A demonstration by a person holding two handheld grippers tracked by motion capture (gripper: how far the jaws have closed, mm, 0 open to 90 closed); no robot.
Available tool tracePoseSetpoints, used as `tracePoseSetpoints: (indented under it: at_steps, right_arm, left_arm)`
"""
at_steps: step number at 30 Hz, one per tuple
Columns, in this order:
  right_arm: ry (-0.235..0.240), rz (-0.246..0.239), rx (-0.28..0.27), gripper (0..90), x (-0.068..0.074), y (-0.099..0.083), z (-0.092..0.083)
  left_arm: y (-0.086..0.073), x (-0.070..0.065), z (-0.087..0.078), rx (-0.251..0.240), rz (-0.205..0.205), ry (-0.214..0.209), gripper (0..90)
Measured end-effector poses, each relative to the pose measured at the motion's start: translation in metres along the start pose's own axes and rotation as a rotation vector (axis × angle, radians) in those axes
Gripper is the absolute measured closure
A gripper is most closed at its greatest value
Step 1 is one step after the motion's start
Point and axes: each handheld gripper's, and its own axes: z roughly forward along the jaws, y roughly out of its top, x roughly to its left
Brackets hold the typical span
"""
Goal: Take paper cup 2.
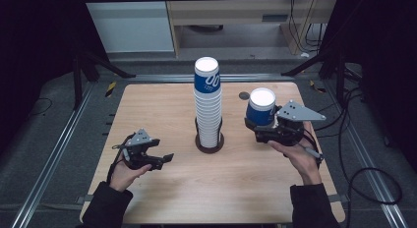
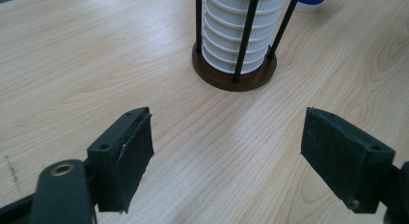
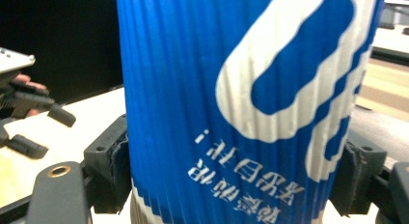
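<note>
Holding one blue paper cup (image 1: 261,108) upside down, the right gripper (image 1: 255,124) pinches it from both sides, its pads pressed into the ribbed wall near the rim, as the right gripper view shows; the cup hangs above the table (image 1: 162,198), to the right of the stack and apart from it. The stack of cups (image 1: 207,102), also inverted, stands upright at the table's middle on a round dark base (image 1: 210,144) with thin black rods (image 2: 245,35) that likely keep the column from toppling. The left gripper (image 1: 164,159) rests low at the left, jaws spread with nothing between them, pointing toward the stack. Count: one stack, one separate cup, two grippers, one base; three rods are visible in the left gripper view.
</note>
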Motion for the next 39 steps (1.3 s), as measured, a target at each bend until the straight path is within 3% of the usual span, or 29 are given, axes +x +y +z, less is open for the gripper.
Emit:
tracePoseSetpoints:
  at_steps: [19, 31, 39]
  right_arm:
    - [0.128, -0.050, 0.103, 19.8, 0.015, -0.034, 0.011]
    - [0.270, -0.139, 0.182, 19.7, 0.034, -0.048, 0.023]
    - [0.323, -0.177, 0.221, 19.6, 0.044, -0.051, 0.031]
  left_arm:
    - [0.003, -0.005, -0.002, -0.004, 0.012, -0.018, 18.5]
    - [0.006, -0.010, -0.005, -0.015, 0.023, -0.038, 18.7]
    - [0.008, -0.013, -0.006, -0.020, 0.033, -0.050, 18.8]
